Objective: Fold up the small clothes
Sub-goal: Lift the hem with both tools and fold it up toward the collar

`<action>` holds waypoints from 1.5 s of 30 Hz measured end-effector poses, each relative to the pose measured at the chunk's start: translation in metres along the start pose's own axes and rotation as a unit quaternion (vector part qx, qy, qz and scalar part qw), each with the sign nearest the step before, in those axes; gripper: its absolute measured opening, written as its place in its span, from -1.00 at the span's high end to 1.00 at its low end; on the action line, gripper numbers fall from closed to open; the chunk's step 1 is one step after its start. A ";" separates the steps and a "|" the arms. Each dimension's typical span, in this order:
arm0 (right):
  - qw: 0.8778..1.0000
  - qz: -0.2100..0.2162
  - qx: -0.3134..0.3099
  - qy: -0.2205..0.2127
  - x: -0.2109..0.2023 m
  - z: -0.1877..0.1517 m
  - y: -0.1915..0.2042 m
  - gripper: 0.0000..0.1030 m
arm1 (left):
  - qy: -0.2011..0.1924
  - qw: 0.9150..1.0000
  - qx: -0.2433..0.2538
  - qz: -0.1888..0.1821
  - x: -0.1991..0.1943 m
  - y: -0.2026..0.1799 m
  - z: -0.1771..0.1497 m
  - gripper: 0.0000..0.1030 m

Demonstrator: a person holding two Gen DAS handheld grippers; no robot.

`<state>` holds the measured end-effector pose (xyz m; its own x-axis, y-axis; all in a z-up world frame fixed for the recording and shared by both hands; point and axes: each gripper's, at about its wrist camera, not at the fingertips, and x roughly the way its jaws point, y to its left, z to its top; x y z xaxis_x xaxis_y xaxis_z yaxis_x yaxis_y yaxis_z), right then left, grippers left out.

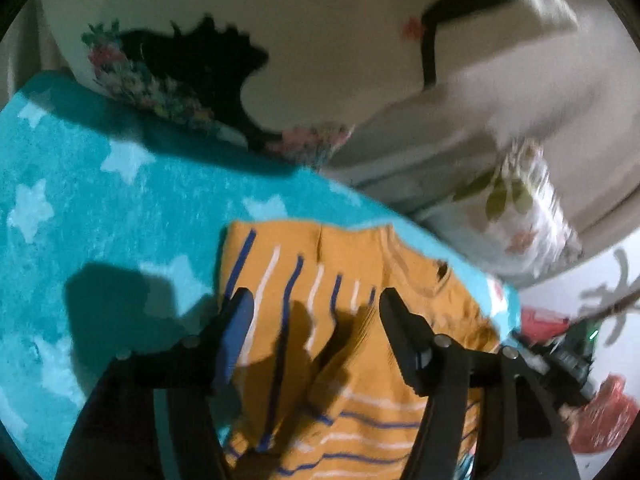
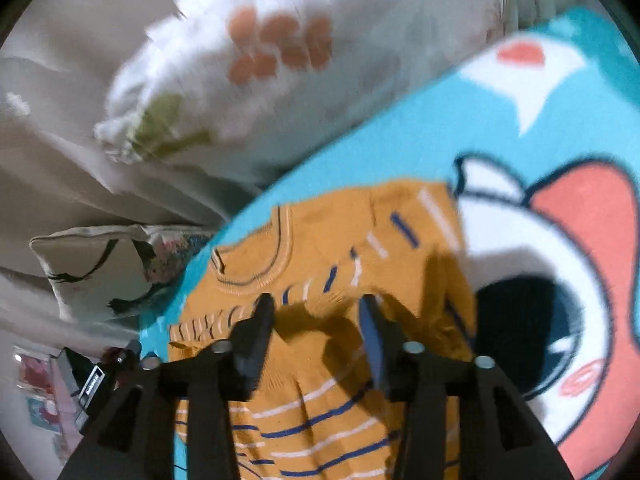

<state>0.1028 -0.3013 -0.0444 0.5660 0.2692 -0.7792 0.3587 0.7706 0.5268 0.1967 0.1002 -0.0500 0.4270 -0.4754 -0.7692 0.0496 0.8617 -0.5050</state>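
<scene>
A small mustard-orange sweater (image 1: 344,344) with blue and white stripes lies on a turquoise blanket (image 1: 100,200), partly folded with a sleeve laid over its body. My left gripper (image 1: 316,304) is open just above the sweater's striped part, fingers apart, holding nothing. In the right wrist view the same sweater (image 2: 320,360) shows its neckline at the upper left. My right gripper (image 2: 316,308) is open above the sweater's middle, just below the collar, empty.
The blanket (image 2: 380,148) has white stars and a cartoon face print (image 2: 560,280). White pillows with flower prints (image 1: 520,208) (image 2: 280,60) and a cushion (image 2: 100,272) lie beyond the blanket's edge. The other gripper's body (image 1: 568,360) shows at the right.
</scene>
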 end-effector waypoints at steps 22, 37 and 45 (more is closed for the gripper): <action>0.970 -0.159 -0.180 0.024 0.061 0.010 0.025 0.66 | 0.035 0.998 0.028 0.053 0.038 0.023 0.020 0.53; 0.998 -0.061 -0.025 -0.001 -0.039 -0.063 -0.074 -0.27 | 0.048 0.998 0.010 -0.044 -0.017 0.050 -0.061 -0.76; 0.994 -0.092 -0.053 -0.006 0.008 -0.041 -0.061 -0.42 | 0.050 0.997 0.060 -0.013 0.031 0.023 -0.047 -0.89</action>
<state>0.0556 -0.3222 -0.0967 0.5077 0.1121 -0.8542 0.3767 0.8628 0.3371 0.1682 0.0969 -0.1041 0.3318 -0.5082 -0.7948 0.1695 0.8609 -0.4797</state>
